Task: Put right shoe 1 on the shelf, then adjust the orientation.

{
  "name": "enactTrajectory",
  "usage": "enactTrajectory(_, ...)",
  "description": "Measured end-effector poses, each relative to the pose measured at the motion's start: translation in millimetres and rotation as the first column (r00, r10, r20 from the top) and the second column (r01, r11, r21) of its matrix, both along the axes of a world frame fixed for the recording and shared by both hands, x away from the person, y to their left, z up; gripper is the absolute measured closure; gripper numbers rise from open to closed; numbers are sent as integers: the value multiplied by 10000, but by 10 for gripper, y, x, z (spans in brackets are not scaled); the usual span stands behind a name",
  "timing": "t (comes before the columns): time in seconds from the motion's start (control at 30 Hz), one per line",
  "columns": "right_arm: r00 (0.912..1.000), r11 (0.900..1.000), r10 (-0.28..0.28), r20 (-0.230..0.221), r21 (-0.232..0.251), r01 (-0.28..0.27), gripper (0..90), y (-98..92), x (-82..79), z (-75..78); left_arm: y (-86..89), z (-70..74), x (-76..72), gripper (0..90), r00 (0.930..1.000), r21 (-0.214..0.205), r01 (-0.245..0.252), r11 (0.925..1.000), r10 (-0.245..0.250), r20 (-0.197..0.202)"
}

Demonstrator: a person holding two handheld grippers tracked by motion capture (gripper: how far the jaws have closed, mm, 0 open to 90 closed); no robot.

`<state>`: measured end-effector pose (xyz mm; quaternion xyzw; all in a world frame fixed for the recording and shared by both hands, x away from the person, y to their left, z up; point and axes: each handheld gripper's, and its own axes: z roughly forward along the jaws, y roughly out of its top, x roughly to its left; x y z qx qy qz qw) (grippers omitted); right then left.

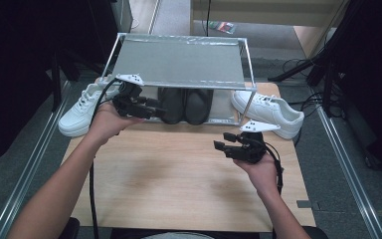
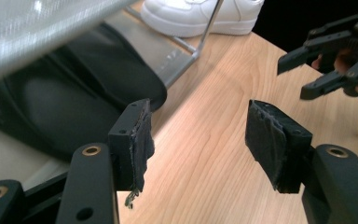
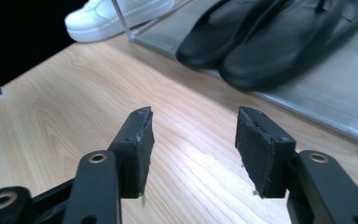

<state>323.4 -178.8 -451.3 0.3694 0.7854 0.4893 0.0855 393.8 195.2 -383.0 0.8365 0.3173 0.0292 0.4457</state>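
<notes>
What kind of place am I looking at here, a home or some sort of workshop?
Probably a lab or recording setup rather than a home: a wooden table holds a metal shoe rack with black slippers and white sneakers, dark screens stand either side, and cables lie on the floor.

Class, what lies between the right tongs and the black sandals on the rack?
Bare wooden table separates the right tongs from the black sandals, in the right gripper view.

Both forearms are reaching in from the near edge. The left hand (image 1: 110,118) is holding the left gripper (image 1: 155,108) out ahead, pointing right, its jaws standing wide apart with nothing between them. The right hand (image 1: 261,169) is holding the right gripper (image 1: 220,146) nearer in, pointing left, jaws likewise gaping and gripping nothing.
</notes>
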Motion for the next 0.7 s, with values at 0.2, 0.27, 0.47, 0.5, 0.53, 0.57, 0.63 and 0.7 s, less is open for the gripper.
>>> enactTrajectory(0.2,10000,9999,13,-62,-122,-14,452,-29,-12,-49,168,-205,-88,410,9995,-63,-238,9997,237,-198)
enactTrajectory(0.27,10000,9999,-14,-63,-146,13,450,-29,-10,-49,232,-271,-104,411,9987,-152,-401,9991,396,-318)
enactTrajectory(0.47,9999,9996,101,-41,-281,-102,453,-9,11,-62,363,-448,-146,414,9962,-277,-699,9972,683,-535)
enactTrajectory(0.5,9999,9992,121,-15,-368,-121,454,-7,17,-69,400,-464,-151,414,9957,-320,-757,9966,738,-568)
enactTrajectory(0.53,9999,9990,138,15,-417,-137,454,-9,24,-77,423,-470,-156,414,9956,-345,-801,9962,783,-517)
enactTrajectory(0.57,9999,9991,117,-10,-405,-117,454,-14,26,-78,454,-474,-163,414,9953,-373,-849,9957,830,-500)
enactTrajectory(0.63,10000,9992,61,-50,-383,-63,454,-30,28,-76,515,-480,-176,416,9939,-450,-1018,9938,997,-477)
enactTrajectory(0.7,10000,9995,14,-74,-330,-16,453,-48,34,-76,582,-488,-184,420,9924,-464,-1057,9933,1024,-675)
